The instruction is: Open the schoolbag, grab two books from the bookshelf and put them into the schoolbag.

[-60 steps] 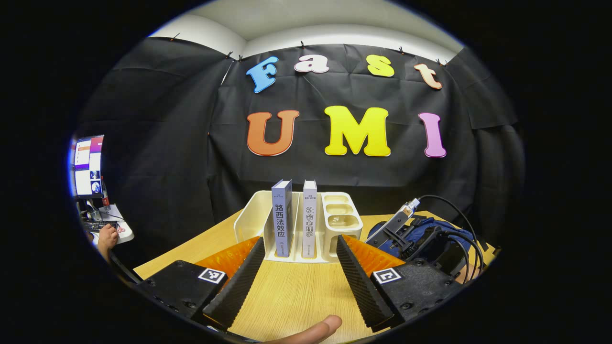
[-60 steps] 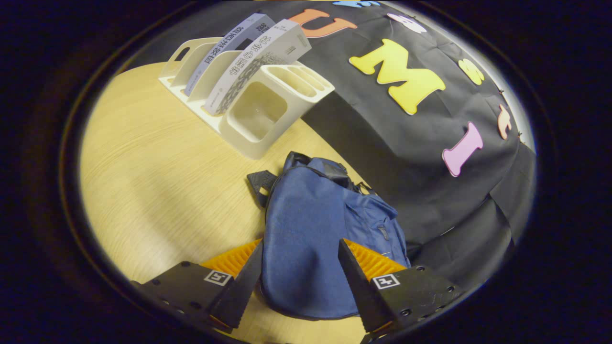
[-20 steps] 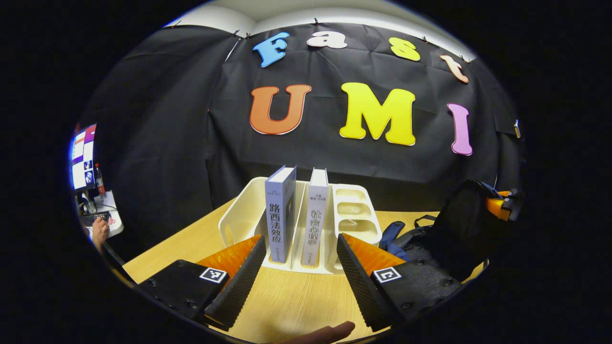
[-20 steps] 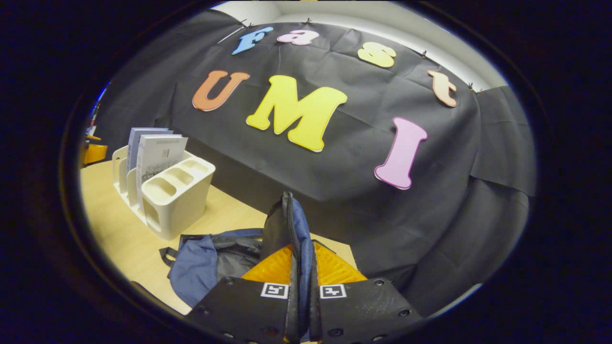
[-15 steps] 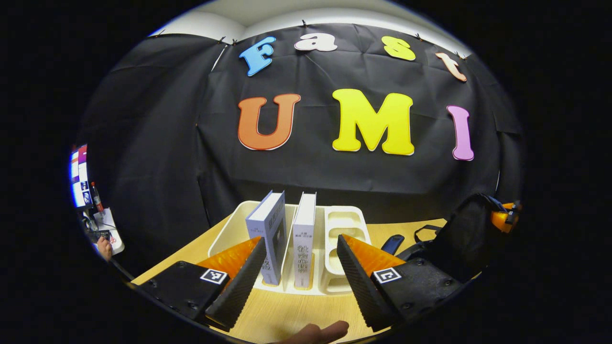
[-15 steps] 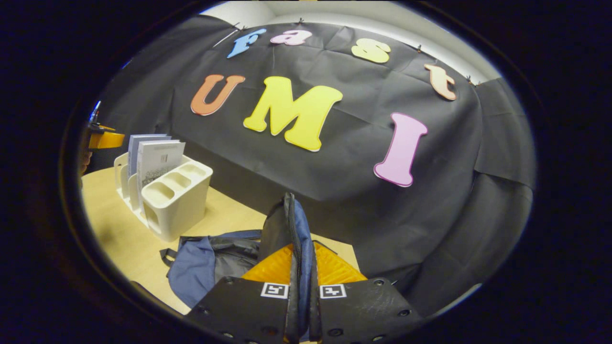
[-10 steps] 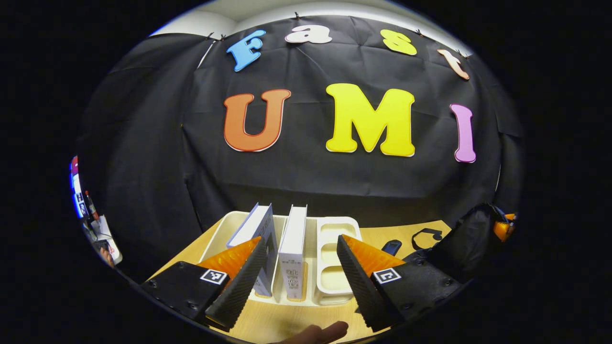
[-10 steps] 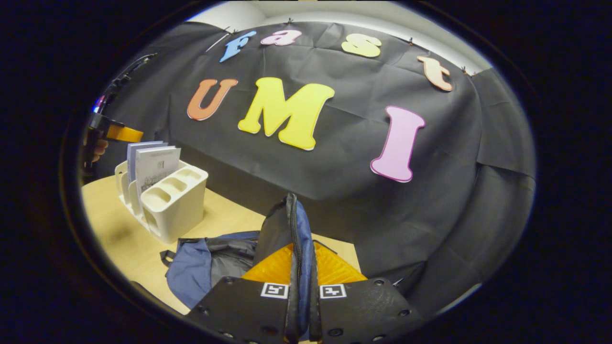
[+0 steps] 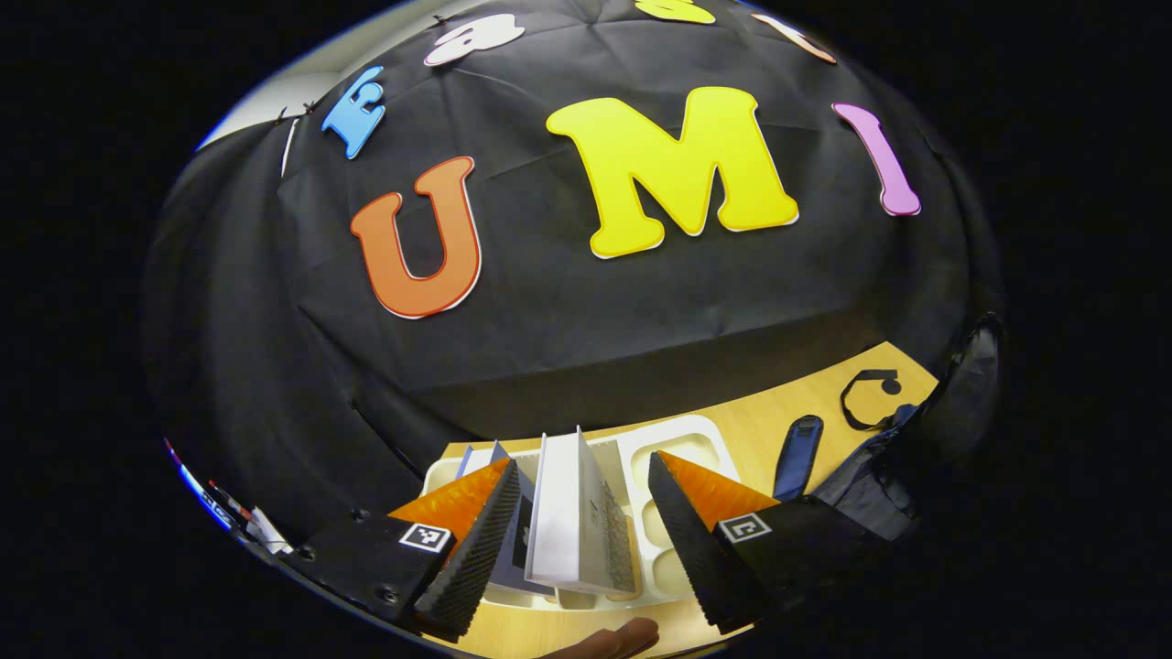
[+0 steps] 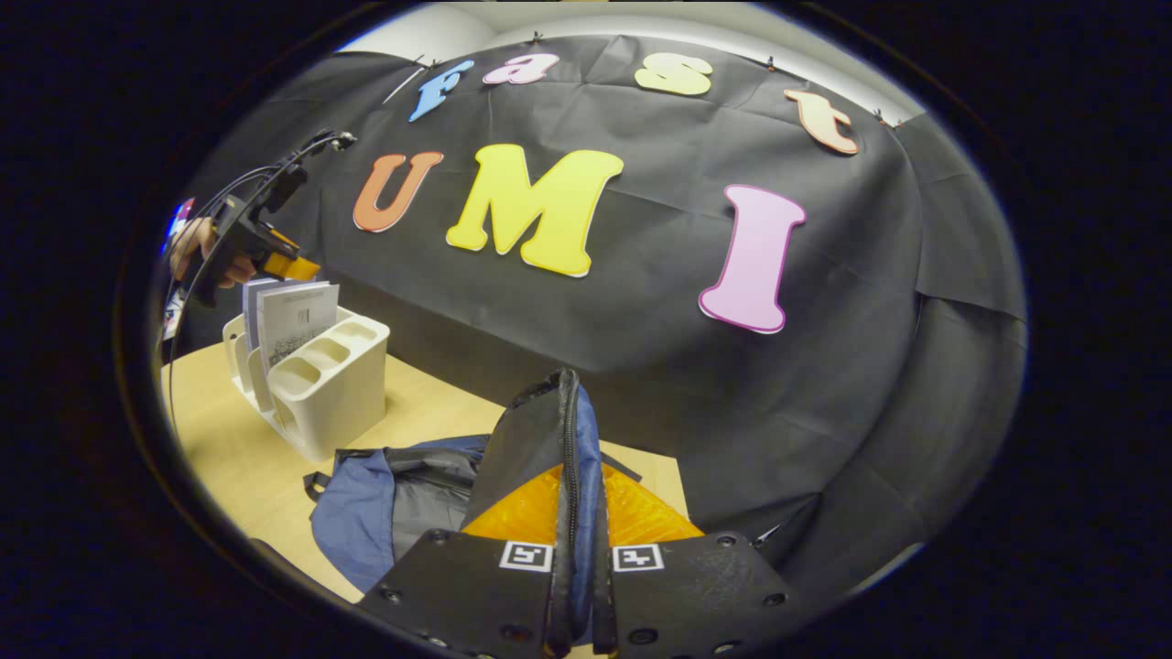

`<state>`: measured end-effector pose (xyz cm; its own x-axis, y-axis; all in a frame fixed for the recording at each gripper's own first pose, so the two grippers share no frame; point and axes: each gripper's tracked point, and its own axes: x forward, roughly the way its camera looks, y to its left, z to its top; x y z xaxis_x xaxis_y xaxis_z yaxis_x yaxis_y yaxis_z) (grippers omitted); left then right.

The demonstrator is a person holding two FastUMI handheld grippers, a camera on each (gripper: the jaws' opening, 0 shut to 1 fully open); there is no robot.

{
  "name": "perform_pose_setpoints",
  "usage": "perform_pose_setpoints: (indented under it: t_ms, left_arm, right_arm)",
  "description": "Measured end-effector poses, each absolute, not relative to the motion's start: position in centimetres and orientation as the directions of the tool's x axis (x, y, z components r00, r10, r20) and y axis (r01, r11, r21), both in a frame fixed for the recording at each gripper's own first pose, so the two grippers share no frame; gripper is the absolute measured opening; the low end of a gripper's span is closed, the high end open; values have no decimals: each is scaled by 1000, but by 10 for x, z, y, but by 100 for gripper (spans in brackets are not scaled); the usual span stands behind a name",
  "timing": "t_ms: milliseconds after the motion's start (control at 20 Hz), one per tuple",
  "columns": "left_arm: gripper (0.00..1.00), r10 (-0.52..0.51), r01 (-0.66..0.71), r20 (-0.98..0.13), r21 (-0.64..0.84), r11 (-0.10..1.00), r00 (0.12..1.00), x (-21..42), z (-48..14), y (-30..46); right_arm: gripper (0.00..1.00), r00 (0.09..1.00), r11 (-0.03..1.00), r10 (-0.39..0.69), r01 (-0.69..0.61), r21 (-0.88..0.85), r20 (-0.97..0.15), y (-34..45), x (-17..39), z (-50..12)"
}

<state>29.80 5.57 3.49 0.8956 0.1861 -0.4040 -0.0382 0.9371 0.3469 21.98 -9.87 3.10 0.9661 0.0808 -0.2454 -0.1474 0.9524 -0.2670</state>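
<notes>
On my left gripper view, the left gripper (image 9: pixel 579 522) sits above the rack (image 9: pixel 682 437) with jaws wide, straddling the white book (image 9: pixel 572 522) without touching it; the grey book (image 9: pixel 513 549) stands just left of it, behind my left finger. Right of the rack, on the table (image 9: pixel 806 398), lies the bag (image 10: pixel 366 513). My right gripper (image 10: pixel 578 586) is clamped on the bag's flap (image 10: pixel 558 439) (held up, mouth open).
</notes>
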Motion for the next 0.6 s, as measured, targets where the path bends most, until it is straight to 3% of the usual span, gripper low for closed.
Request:
perform_pose_setpoints:
  t_ms: [250, 300, 350, 600]
  left_arm:
    - [90, 202, -72, -488, 272, 960, 849, 317, 11, 70]
    - [90, 202, -84, -525, 241, 967, 827, 319, 2, 74]
    - [90, 197, -95, -562, 207, 974, 803, 319, -4, 75]
    - [89, 130, -40, -699, 143, 989, 703, 315, -41, 72]
  right_arm:
    - [9, 965, 955, 89, -154, -254, -248, -105, 220, 24]
    - [5, 964, 956, 88, -152, -249, -251, -108, 220, 23]
    - [9, 963, 957, 90, -154, -244, -254, -109, 219, 23]
    - [9, 963, 959, 102, -162, -234, -250, -109, 212, 26]
